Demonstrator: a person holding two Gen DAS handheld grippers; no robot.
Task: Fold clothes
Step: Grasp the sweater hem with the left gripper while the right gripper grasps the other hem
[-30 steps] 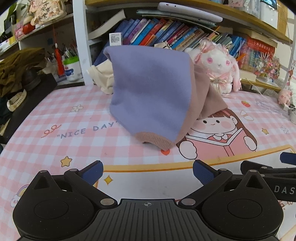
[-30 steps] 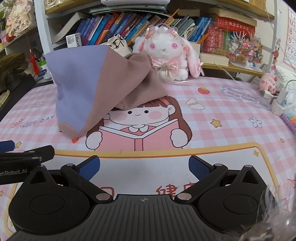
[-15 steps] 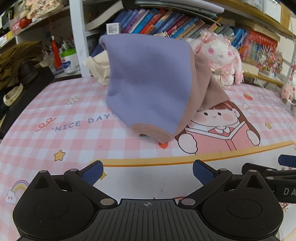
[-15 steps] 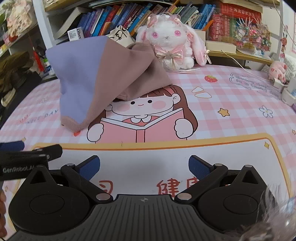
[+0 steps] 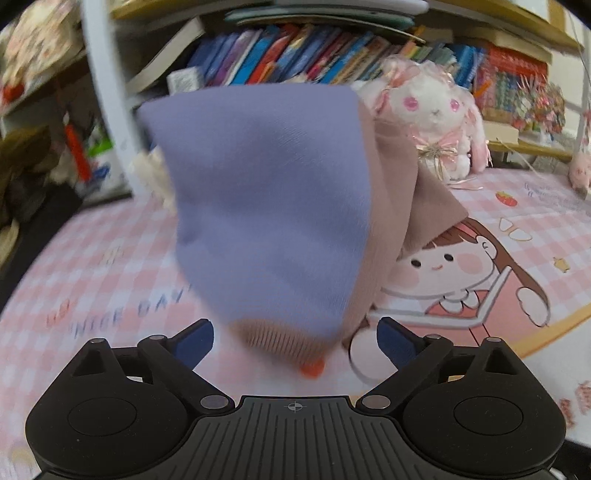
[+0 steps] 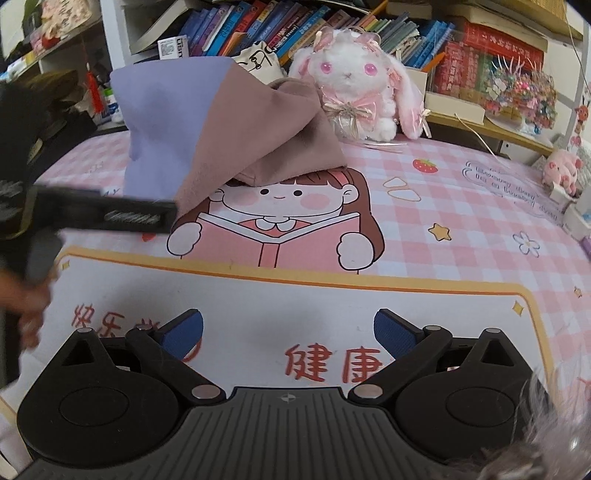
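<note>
A lavender and dusty-pink garment (image 5: 273,221) stands heaped on the pink checked mat, its ribbed pink cuff (image 5: 277,338) hanging lowest. My left gripper (image 5: 295,338) is open, its blue pads on either side of the cuff and very close to it. In the right wrist view the garment (image 6: 192,125) lies at the far left, with the left gripper's black finger (image 6: 110,214) reaching in front of it. My right gripper (image 6: 288,328) is open and empty, low over the white part of the mat.
A white plush rabbit (image 6: 354,77) sits behind the garment against a shelf of books (image 6: 258,26). A small pink pig toy (image 6: 563,168) and boxes stand at the far right edge. Dark cloth and a pen cup (image 5: 96,162) lie at the left.
My left gripper has moved forward to the garment's cuff, which now lies between its open pads. My right gripper has stayed low over the mat and open.
</note>
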